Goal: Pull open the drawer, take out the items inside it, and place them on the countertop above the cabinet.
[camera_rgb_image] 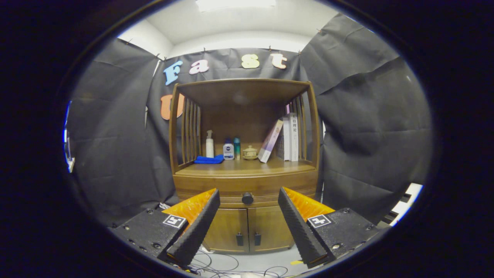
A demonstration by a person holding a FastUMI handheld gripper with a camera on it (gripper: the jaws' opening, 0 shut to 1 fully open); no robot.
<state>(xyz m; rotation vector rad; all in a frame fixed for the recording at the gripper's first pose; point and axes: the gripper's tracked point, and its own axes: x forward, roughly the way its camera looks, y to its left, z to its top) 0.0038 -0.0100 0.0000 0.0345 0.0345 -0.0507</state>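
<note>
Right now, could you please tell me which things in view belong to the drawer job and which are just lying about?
For the job:
- drawer, closed, with its round knob
- countertop above it
- gripper, fingers open and apart, knob beyond them

Just lying about:
- blue cloth
- pump bottle
- two small bottles
- lidded jar
- books
- lower cabinet doors
- floor cables

You have one gripper [249, 200] with two fingers [198, 224] spread wide apart, holding nothing. Ahead of it stands one cabinet [247, 216] with one drawer [247, 189], shut, carrying one round knob [247, 198] at 12 o'clock between the fingers. Below the knob are two doors [227, 227], each with one small handle [239, 239]. On the table [247, 166] you can count one blue cloth [208, 159], three bottles [209, 143], one small lidded pot [250, 153], and roughly three books [287, 137] at 1 o'clock, one leaning.
</note>
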